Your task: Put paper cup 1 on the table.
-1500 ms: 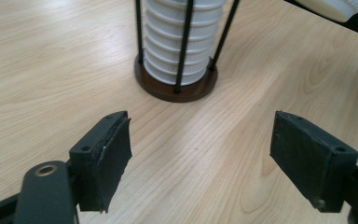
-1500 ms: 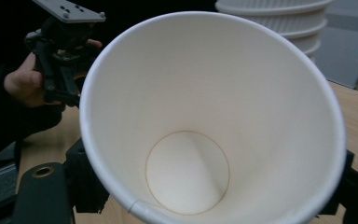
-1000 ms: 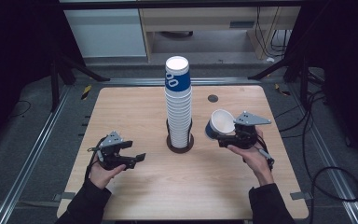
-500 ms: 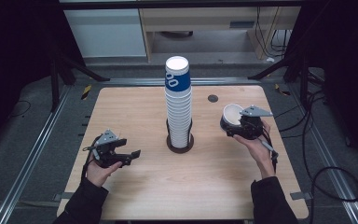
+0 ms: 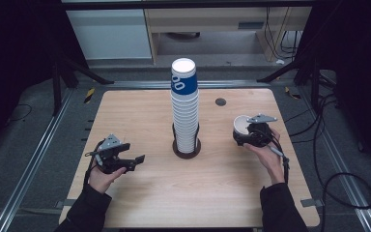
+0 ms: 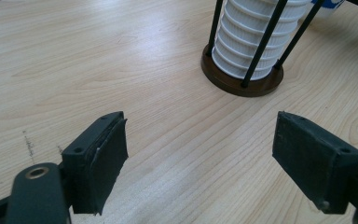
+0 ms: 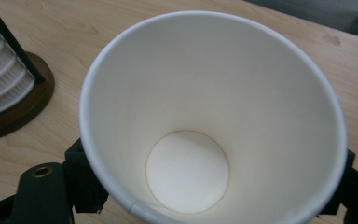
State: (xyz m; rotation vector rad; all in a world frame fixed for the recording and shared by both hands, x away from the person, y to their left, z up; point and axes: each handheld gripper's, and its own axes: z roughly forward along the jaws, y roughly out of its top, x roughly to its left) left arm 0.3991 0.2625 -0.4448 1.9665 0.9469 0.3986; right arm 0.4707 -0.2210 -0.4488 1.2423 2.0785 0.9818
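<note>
High view: right gripper [image 5: 248, 137] sits on the right side of the table [image 5: 140, 193], jaws clamped on a single paper cup [image 5: 240, 126], mouth tipped up toward the camera. Right gripper view confirms the cup [image 7: 214, 116] is empty, pads on both its sides. Left gripper [image 5: 135, 160] at table left, jaws wide apart, nothing between them. Cup stack [image 5: 184, 111] stands in its holder [image 5: 187, 149] at centre.

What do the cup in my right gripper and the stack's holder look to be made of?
Cup: likely paper, matte white inside, with a rolled rim and a seamed disc bottom. Holder: the round brown base has a dull sheen, wood or plastic, I can't tell which; its thin black upright rods look like metal.
</note>
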